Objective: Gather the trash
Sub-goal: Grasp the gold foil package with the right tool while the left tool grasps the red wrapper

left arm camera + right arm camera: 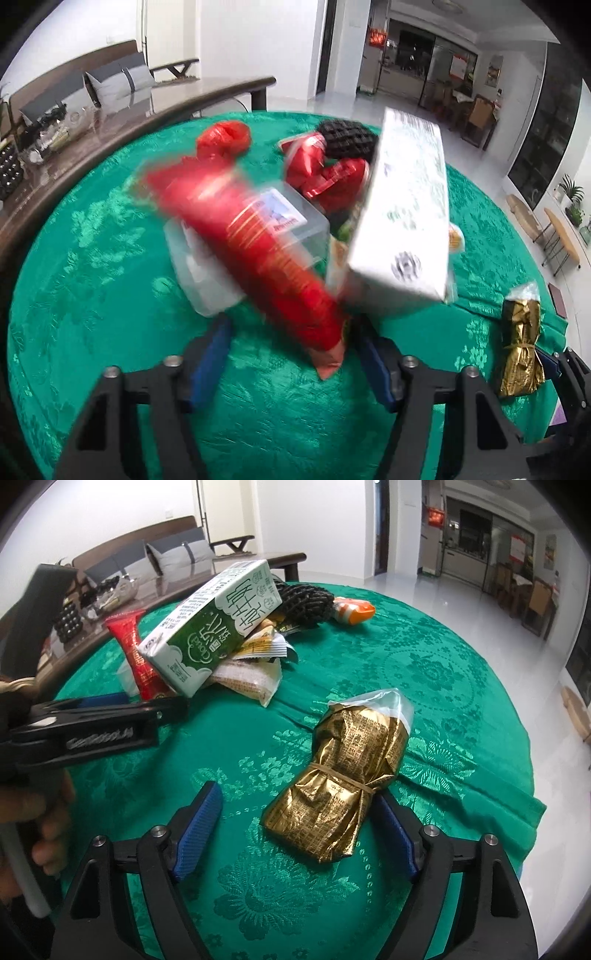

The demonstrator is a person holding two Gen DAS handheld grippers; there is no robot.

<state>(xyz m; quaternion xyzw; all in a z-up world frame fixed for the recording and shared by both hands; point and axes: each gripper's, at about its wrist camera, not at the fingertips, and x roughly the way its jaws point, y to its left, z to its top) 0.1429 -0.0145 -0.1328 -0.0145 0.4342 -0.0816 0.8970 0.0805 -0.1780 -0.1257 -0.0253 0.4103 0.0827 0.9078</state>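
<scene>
A heap of trash lies on the green tablecloth. In the left wrist view my left gripper is open; a blurred long red wrapper lies loose between its fingers, on a clear plastic box. A white-green milk carton leans on the pile beside crumpled red wrappers. In the right wrist view my right gripper is open around a gold foil packet tied with a rubber band, its right finger touching it. The left gripper shows at the left there.
A black mesh object and an orange-white wrapper lie behind the carton. A dark wooden table with small items stands beyond the left edge. The cloth's edge drops off at the right.
</scene>
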